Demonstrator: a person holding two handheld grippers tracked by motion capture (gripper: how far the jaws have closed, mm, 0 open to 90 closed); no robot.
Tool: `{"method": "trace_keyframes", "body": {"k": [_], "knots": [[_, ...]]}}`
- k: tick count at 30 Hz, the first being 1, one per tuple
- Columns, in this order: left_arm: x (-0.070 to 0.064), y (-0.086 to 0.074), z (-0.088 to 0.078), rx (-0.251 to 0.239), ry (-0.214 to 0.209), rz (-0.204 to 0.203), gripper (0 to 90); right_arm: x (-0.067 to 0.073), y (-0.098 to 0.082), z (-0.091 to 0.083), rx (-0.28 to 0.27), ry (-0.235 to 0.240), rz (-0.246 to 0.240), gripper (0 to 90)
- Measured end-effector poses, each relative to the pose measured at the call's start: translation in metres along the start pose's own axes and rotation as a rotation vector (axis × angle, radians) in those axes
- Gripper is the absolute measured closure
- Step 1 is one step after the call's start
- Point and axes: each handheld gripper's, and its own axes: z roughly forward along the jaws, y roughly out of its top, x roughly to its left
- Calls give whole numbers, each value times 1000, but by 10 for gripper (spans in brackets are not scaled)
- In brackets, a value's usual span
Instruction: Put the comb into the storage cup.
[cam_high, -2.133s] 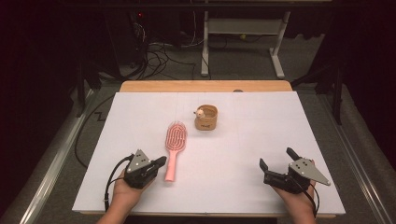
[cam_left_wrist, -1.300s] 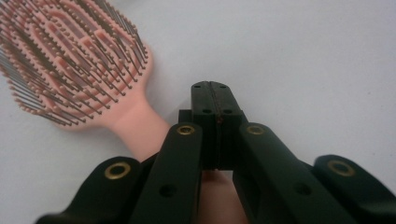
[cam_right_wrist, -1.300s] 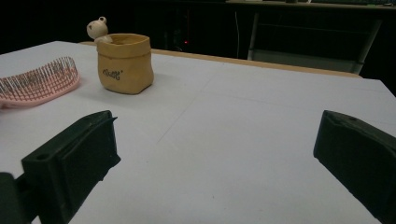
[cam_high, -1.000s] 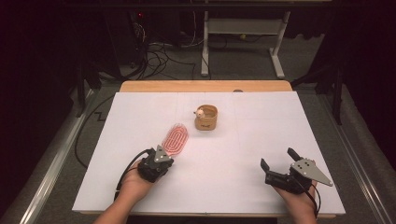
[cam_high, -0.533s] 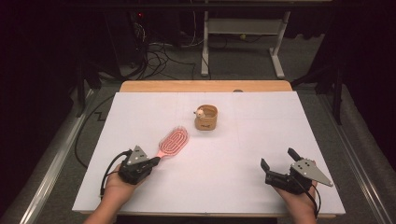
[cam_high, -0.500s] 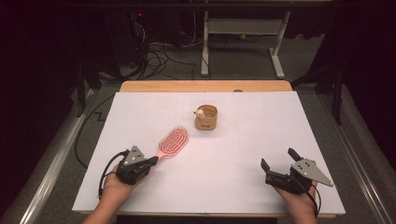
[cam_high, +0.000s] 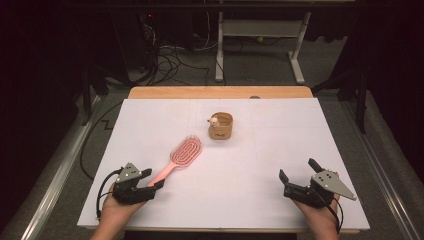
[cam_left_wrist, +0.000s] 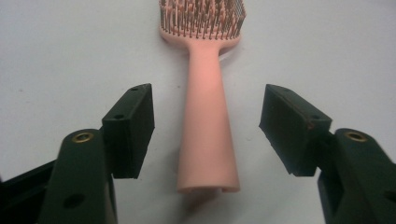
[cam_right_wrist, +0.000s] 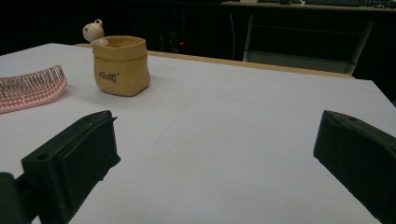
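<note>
The pink brush (cam_high: 181, 157) lies flat on the white counter (cam_high: 250, 200), left of centre, bristles up, its handle pointing back toward the left gripper (cam_high: 150, 179). In the left gripper view the handle (cam_left_wrist: 208, 130) runs between the two fingers (cam_left_wrist: 130, 126), which stand apart with a clear gap on each side; they have just been opening and press on nothing, so the brush is loose on the counter. The right gripper (cam_high: 299, 181) rests near the right front edge, well apart from the brush, its fingers (cam_right_wrist: 74, 158) spread wide over bare counter. A small tan pot (cam_high: 221, 126) with a little figure at its rim stands behind the brush head, near but not touching.

The brush looks like moulded plastic: probably light and stiff, so it should lift without sagging. The handle appears smooth and flares toward its butt end, so a grip there may slip outward along the taper; the narrower waist closer to the head seems the better place to clamp, across the handle's width. The head is the heavier end, so a hold far back may let it tip or swing. The bristles look thin and springy and are best left unsqueezed. On the smooth counter the brush could skid if nudged from one side.
</note>
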Motion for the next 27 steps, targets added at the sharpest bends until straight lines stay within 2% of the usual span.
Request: {"method": "trace_keyframes", "body": {"k": [3,8,13,14,23,27], "knots": [[0,2,8,30,4,5,368,0,0,1,2,1,2,3],[-2,3,18,89,30,9,494,-1,-1,0,-1,3,1,3],[-5,3,21,113,54,30,574,-1,-1,1,3,5,0,2],[-5,3,21,116,57,34,624,0,-1,1,4,5,0,3],[-8,4,20,124,76,54,634,-1,-1,1,2,5,0,2],[-10,-3,13,122,81,57,634,-1,-1,0,3,3,1,2]]}}
